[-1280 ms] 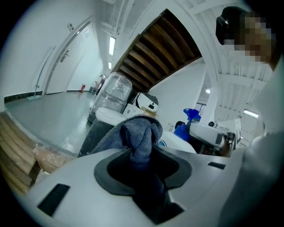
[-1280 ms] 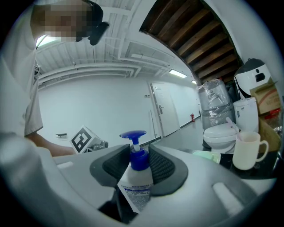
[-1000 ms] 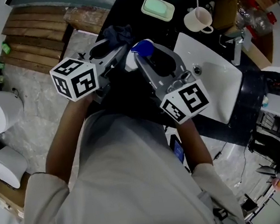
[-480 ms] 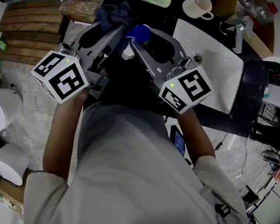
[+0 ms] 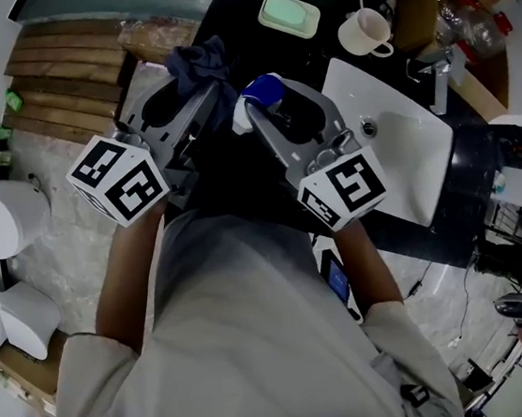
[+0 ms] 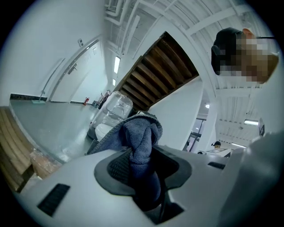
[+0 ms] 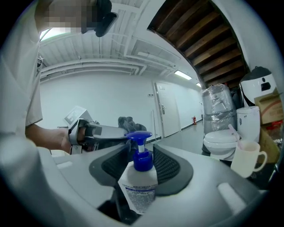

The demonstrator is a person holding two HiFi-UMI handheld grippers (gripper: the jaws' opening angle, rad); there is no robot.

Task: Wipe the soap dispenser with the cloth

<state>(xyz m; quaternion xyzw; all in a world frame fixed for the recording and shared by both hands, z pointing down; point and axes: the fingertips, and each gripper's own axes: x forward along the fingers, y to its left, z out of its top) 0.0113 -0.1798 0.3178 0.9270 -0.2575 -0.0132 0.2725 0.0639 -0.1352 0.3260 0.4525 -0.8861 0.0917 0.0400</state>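
A black countertop (image 5: 237, 12) with a white sink (image 5: 405, 152) at its right lies beyond the person, and a wooden slatted platform (image 5: 55, 68) sits far left. Both forearms reach forward, grippers side by side. The left gripper (image 5: 212, 91) is clamped on a bunched dark-blue cloth (image 5: 201, 64). The right gripper (image 5: 272, 102), its jaws just eased slightly wider, grips the soap dispenser (image 7: 138, 177). It stands upright, blue pump uppermost, with the nozzle toward the cloth.
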